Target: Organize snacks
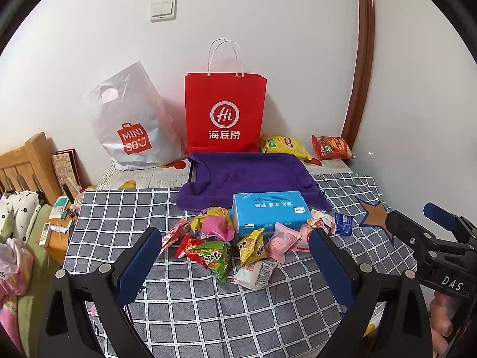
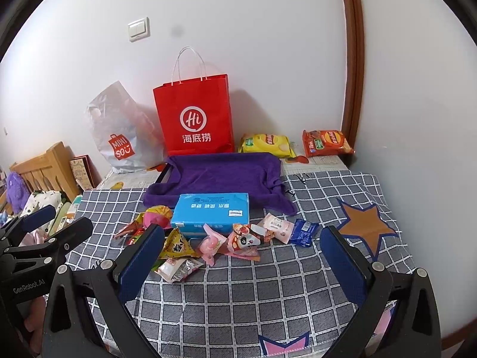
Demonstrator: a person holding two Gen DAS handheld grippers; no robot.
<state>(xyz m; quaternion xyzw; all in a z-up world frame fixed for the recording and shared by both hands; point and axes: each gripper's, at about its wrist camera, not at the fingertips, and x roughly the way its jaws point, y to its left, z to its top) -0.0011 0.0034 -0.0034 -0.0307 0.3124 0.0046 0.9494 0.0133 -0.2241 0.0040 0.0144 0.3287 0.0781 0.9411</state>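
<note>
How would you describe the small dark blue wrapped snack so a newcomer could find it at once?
Start at the tall red paper bag against the wall, then drop to the light blue rectangular box on the grey checked cloth. The small dark blue foil packet lies at the right end of the snack pile, the only dark blue wrapper there.

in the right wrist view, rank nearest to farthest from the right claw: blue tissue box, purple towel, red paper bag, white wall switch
1. Blue tissue box, centre, behind the snack pile.
2. Purple towel, just behind the box.
3. Red paper bag, standing against the wall.
4. White wall switch, high on the left.
</note>
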